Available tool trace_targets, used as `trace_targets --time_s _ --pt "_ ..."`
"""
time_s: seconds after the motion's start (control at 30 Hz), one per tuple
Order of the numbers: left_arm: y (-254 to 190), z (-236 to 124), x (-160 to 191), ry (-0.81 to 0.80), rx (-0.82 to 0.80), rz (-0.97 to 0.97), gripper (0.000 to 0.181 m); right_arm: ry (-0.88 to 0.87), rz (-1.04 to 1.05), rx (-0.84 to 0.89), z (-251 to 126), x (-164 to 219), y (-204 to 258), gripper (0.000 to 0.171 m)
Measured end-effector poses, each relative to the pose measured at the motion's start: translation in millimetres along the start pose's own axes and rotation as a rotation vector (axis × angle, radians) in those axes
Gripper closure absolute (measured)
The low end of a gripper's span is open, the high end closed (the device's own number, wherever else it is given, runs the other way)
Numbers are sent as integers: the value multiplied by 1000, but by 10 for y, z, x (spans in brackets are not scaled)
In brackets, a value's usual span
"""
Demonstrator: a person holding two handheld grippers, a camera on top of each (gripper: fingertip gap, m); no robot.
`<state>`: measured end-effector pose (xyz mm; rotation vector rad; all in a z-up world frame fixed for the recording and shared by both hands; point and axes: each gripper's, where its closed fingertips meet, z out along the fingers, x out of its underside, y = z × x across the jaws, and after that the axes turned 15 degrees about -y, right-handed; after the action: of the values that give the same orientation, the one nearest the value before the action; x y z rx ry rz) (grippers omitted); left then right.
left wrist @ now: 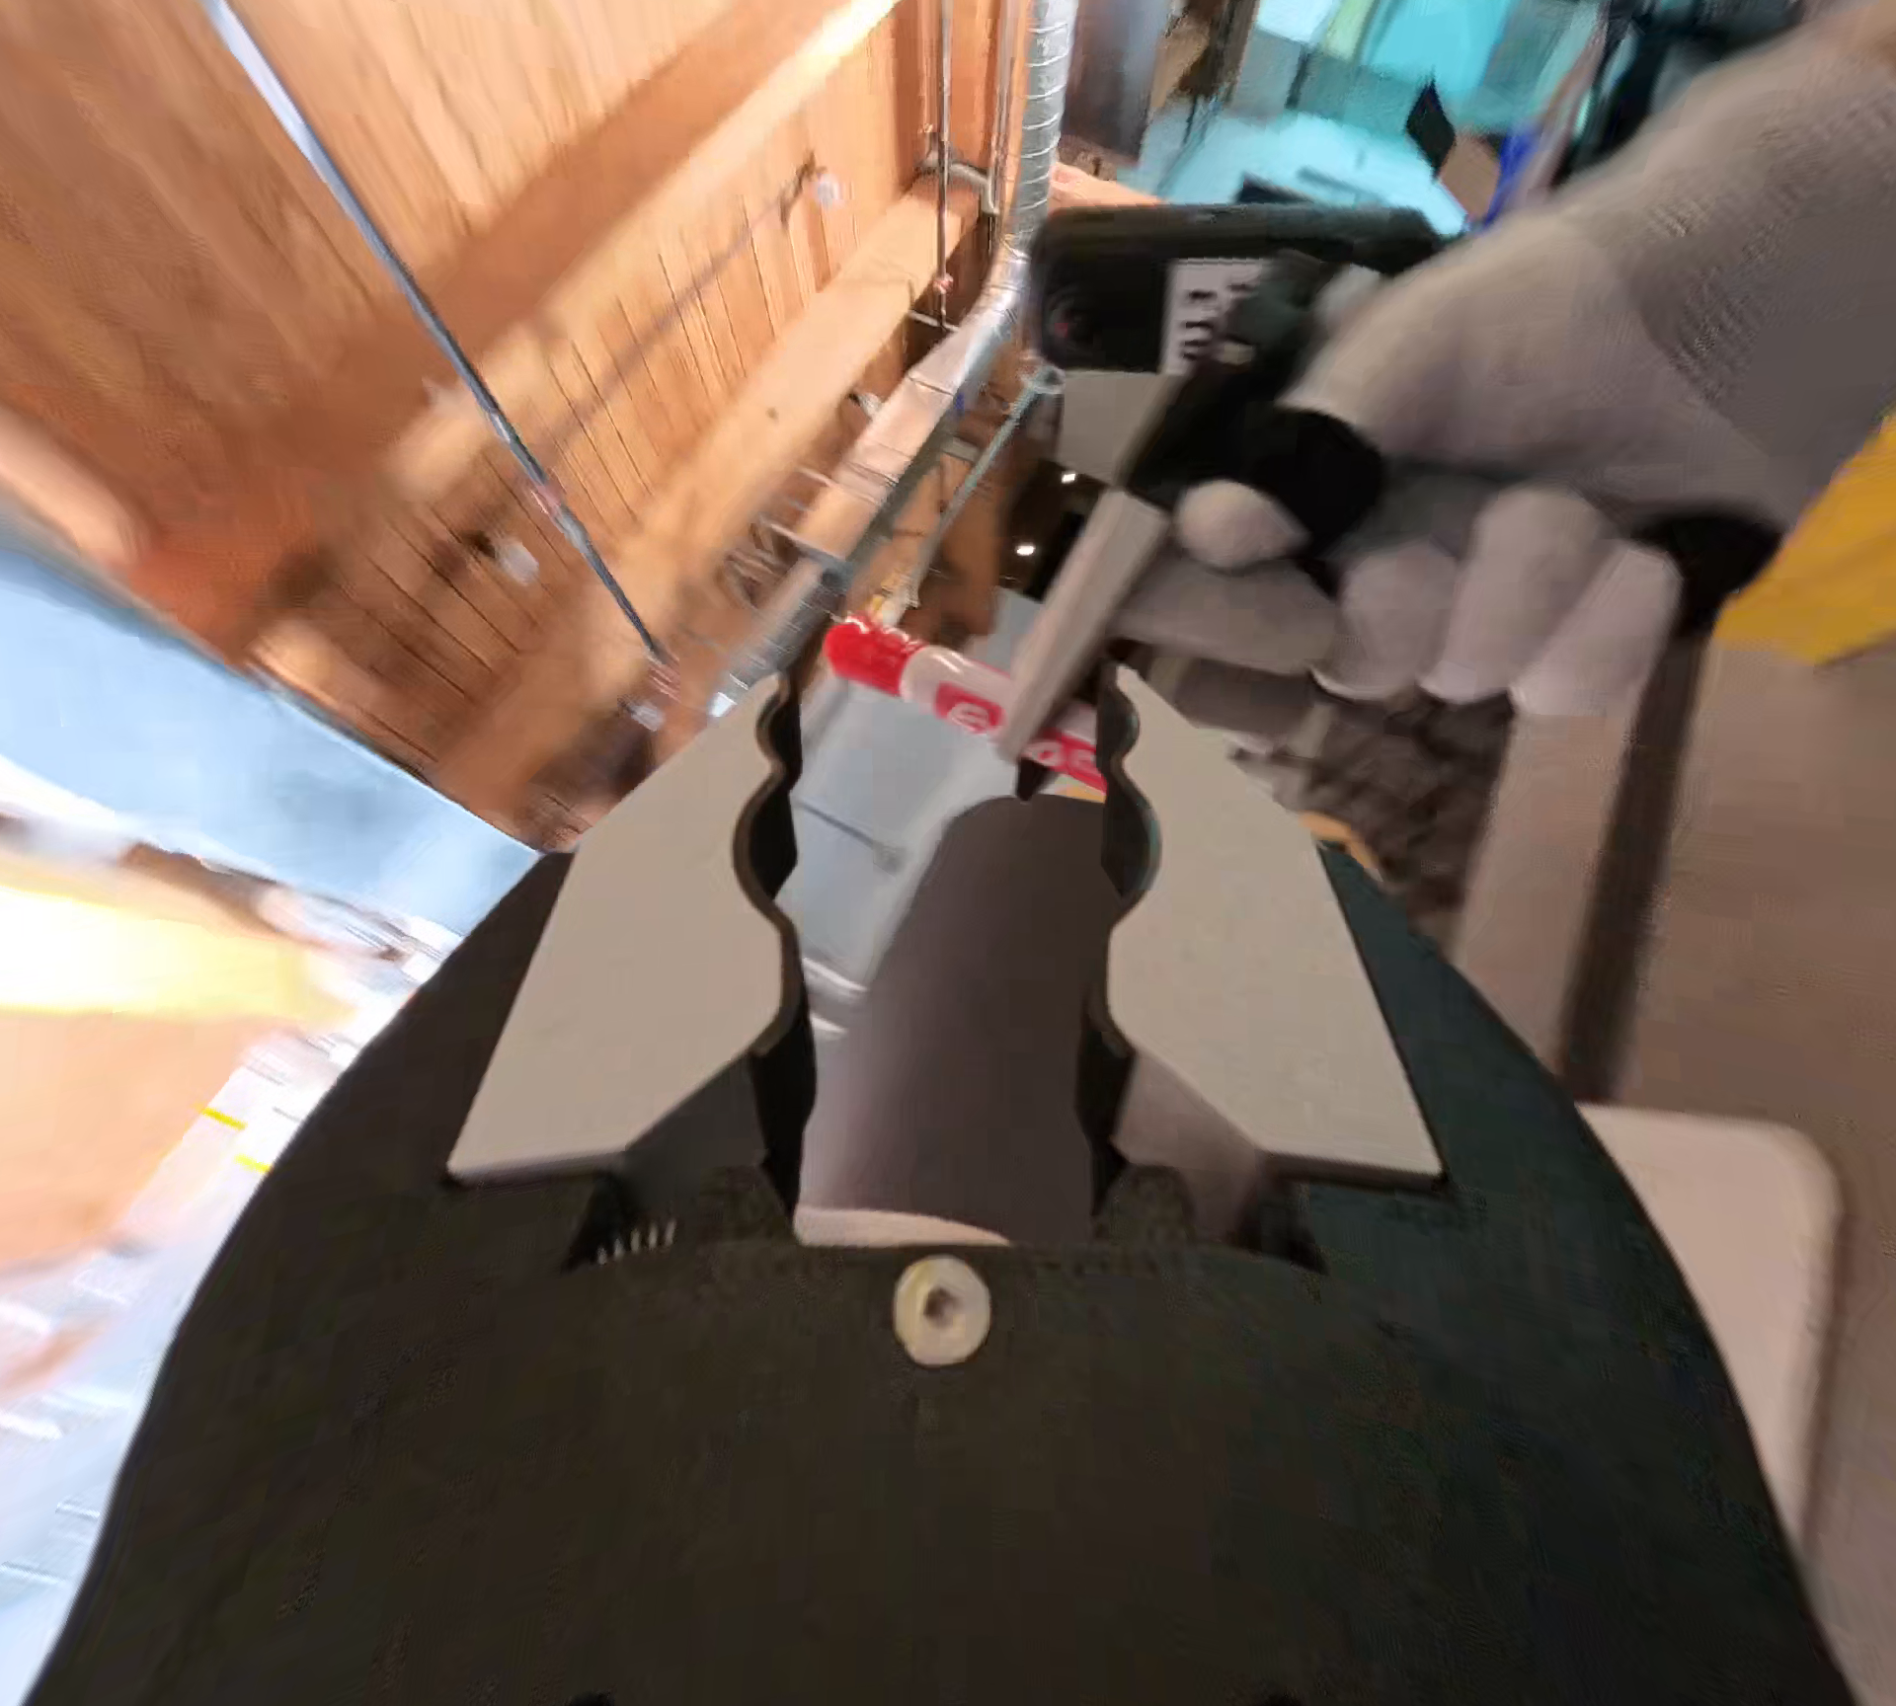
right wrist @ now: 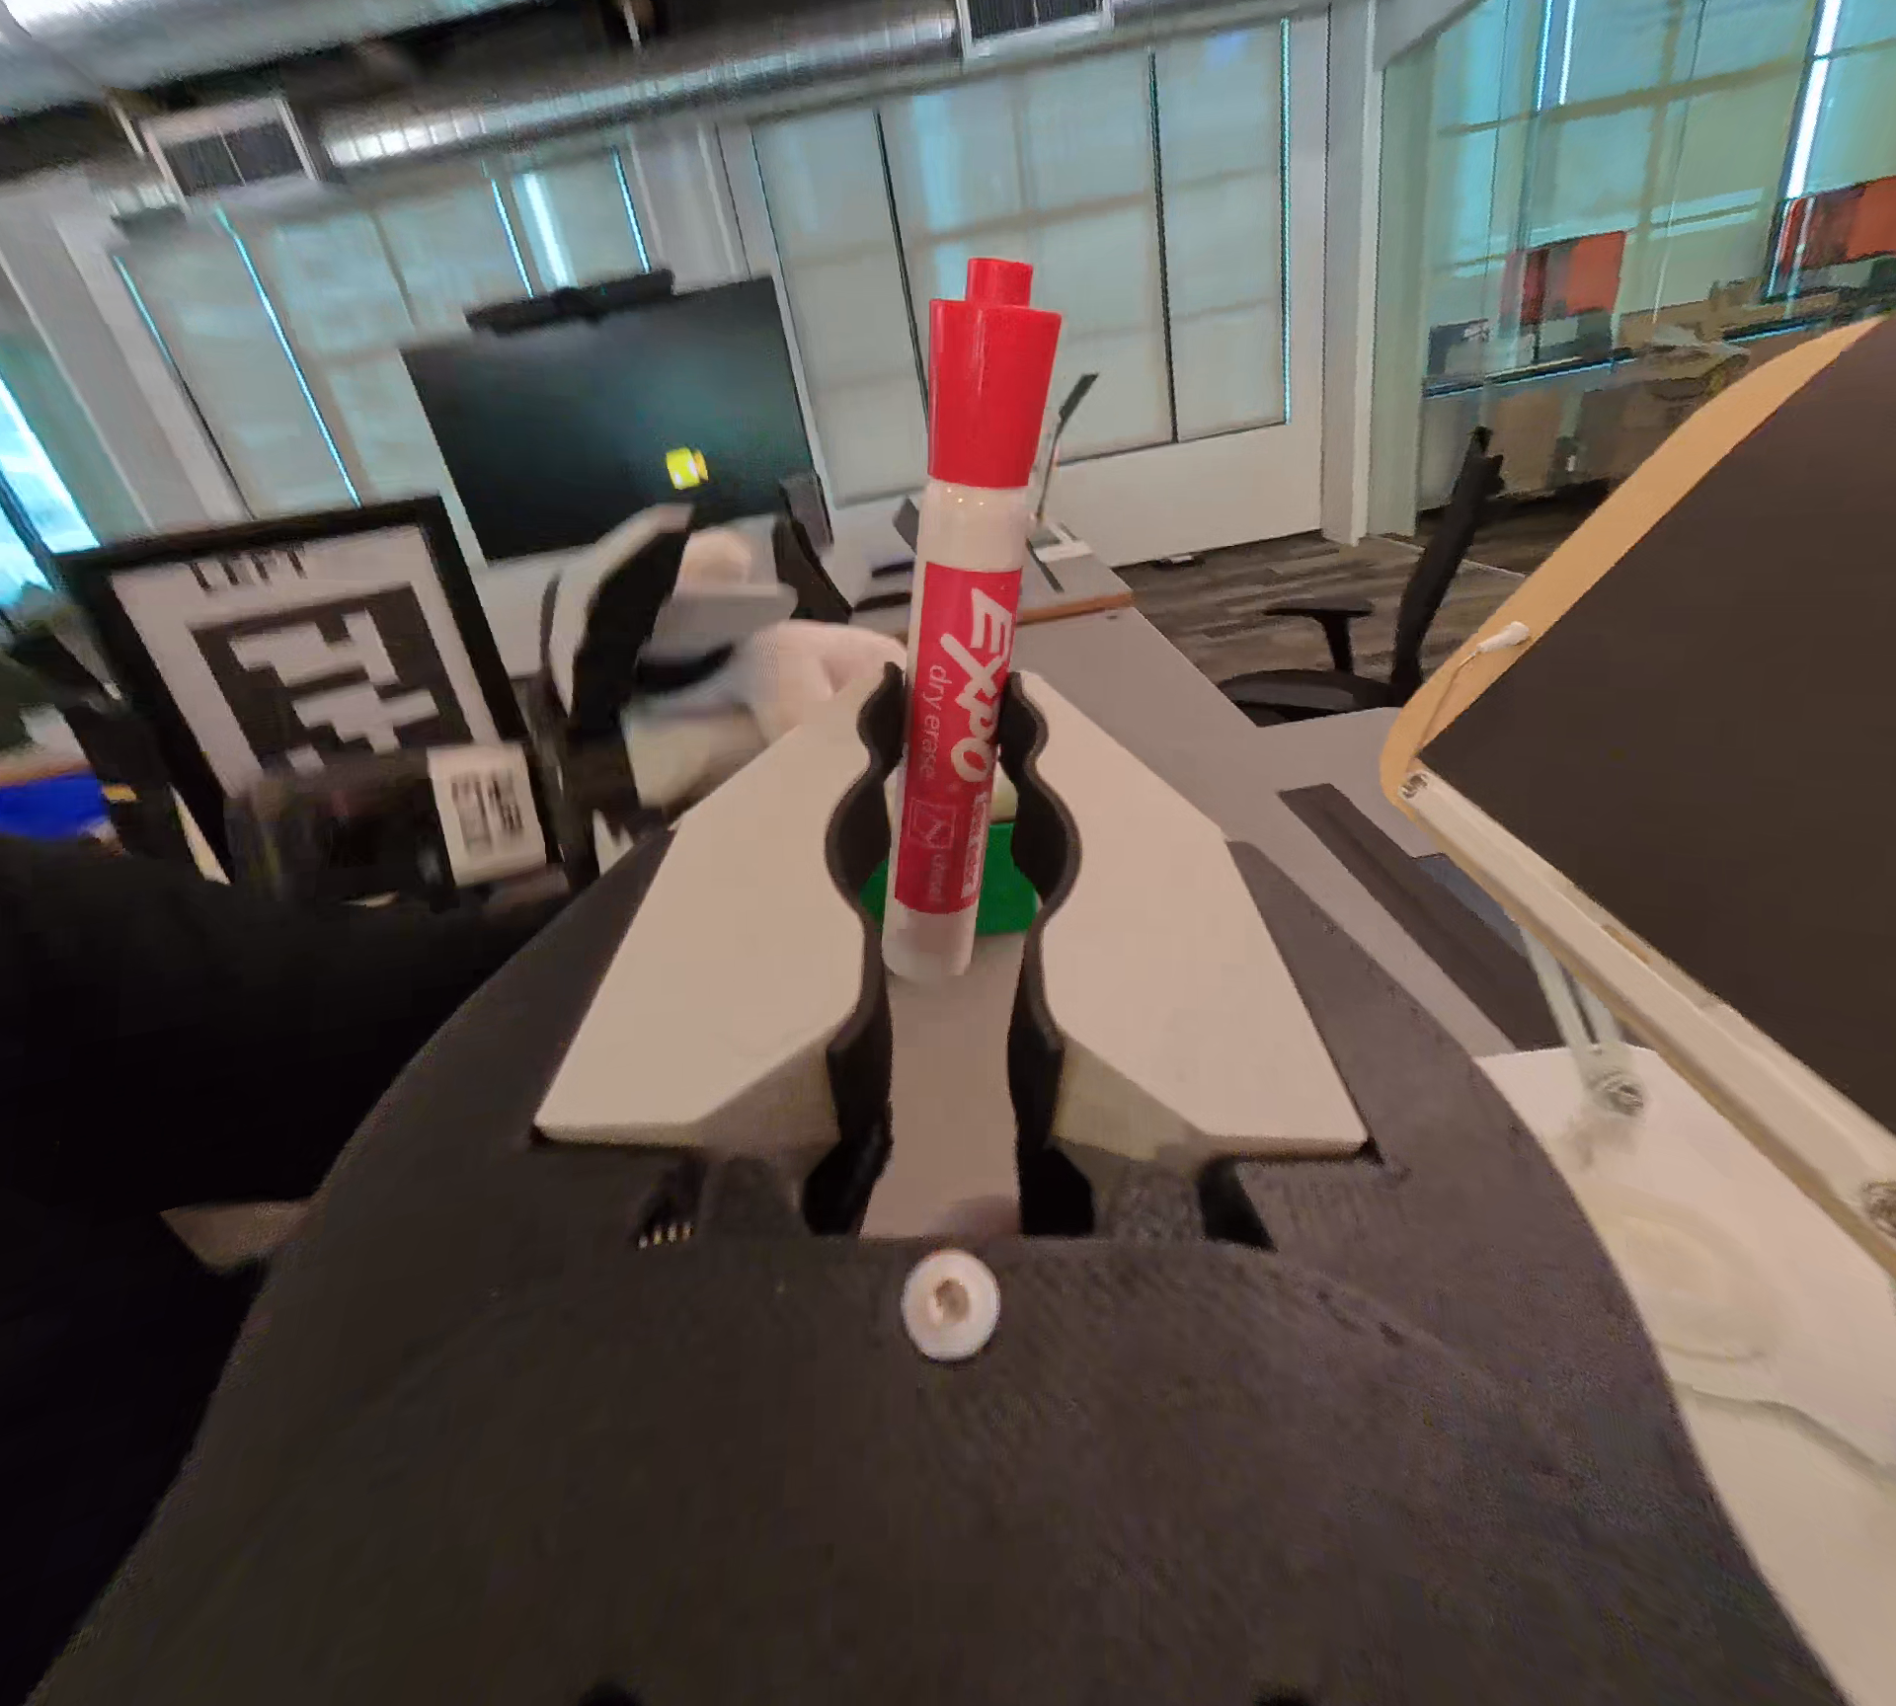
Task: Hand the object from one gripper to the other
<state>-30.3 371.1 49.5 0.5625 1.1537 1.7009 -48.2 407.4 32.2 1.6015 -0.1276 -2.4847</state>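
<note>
Red-capped white-barrelled dry-erase marker (right wrist: 959, 682), upright, clamped between the shut jaws of the right gripper (right wrist: 949, 713) in a white-gloved hand (left wrist: 1518, 467); left gripper (left wrist: 949, 713), jaws apart, empty, just beside the barrel; risk: early release or a misaligned close likely drops it.

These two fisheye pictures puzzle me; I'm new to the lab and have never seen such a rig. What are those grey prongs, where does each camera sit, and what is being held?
The grey prongs are fingers of two hand-held grippers, each with a camera looking along them. The right wrist view shows the right gripper clamped on a red dry-erase marker, cap pointing away. The left wrist view shows the left gripper, open and empty, close to the marker. A gloved hand holds the right gripper there. No marker lies on any surface; behind is a blurred office.
</note>
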Motion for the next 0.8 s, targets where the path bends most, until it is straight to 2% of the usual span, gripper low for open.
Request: trace_targets --time_s 0.07,0.17,0.33,0.53,0.7,0.8 --pt "-212 45 -16 12 53 212 120 -26 52 -1 -25 -63 -14 155" --pt "-409 60 51 13 71 333 119 -29 105 -11 -41 -97 7 154" --pt "-375 25 208 54 4 512 118 14 164 -41 -14 -56 122 154" --pt "-512 62 182 40 -5 579 125 36 257 -58 51 86 164 155" --pt "-529 64 192 55 -29 604 153 47 272 -49 64 128 161 155" --pt "-470 72 159 65 -47 609 158 20 296 -60 73 93 174 155"
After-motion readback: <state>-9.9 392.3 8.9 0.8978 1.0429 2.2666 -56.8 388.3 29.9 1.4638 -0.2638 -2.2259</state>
